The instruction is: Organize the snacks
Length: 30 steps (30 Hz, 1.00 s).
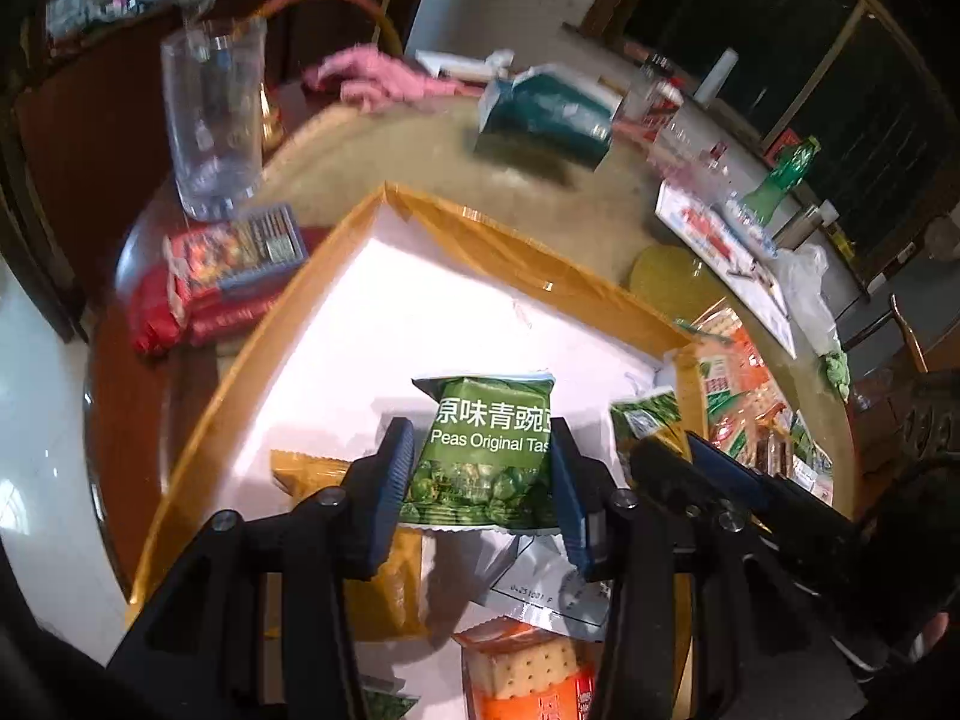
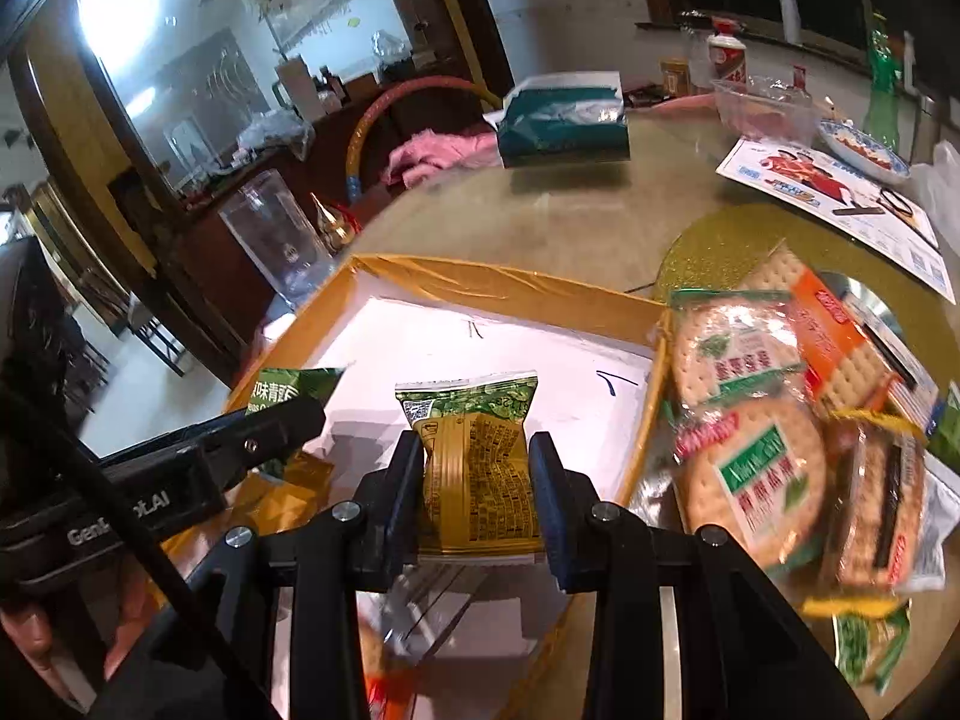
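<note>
Both tongs (image 1: 483, 468) (image 2: 474, 468) grip pea packets (image 1: 486, 450) (image 2: 474, 462) over box (image 1: 480, 234).

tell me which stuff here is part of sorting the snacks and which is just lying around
Job: left gripper holding green pea packet; right gripper holding gold-backed packet; yellow box; cracker packs.

Lying about: clear cup, tissue pack, green bottle, flyer.

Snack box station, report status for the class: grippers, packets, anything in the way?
Left gripper shut on green pea packet. Right gripper shut on green-and-gold packet. Both over the yellow-edged box. Loose cracker packs piled beside it.
</note>
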Each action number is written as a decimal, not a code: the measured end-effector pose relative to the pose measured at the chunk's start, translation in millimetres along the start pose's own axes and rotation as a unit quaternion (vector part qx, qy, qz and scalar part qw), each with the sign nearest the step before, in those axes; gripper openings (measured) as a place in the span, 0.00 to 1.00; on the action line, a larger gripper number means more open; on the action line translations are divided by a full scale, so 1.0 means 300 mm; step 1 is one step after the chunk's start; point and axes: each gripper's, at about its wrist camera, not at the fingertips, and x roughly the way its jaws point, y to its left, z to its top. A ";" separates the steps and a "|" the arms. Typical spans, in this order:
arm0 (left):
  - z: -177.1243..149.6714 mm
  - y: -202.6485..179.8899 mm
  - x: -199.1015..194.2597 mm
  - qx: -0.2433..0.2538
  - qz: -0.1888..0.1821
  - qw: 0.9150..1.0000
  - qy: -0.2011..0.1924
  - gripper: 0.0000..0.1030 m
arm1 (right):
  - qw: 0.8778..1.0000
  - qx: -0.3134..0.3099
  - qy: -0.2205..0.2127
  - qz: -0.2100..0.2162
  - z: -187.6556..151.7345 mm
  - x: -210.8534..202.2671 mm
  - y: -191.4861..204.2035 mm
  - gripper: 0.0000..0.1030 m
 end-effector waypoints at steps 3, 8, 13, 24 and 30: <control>0.011 -0.004 0.029 0.005 0.004 1.000 0.011 0.45 | 1.000 0.003 0.019 0.002 0.000 0.053 -0.008 0.35; 0.023 0.007 0.098 -0.001 0.017 0.998 0.059 0.46 | 1.000 -0.003 0.024 -0.010 -0.015 0.078 -0.005 0.36; 0.024 0.027 0.070 -0.029 -0.007 0.998 0.050 0.82 | 1.000 0.000 0.004 0.005 -0.019 0.046 -0.009 0.63; -0.244 -0.214 -0.226 0.066 -0.026 0.995 -0.064 0.84 | 0.997 0.002 -0.046 0.055 -0.225 -0.276 -0.106 0.66; -0.452 -0.391 -0.185 0.099 -0.062 0.993 -0.017 0.84 | 0.997 0.055 -0.040 0.043 -0.412 -0.396 -0.302 0.66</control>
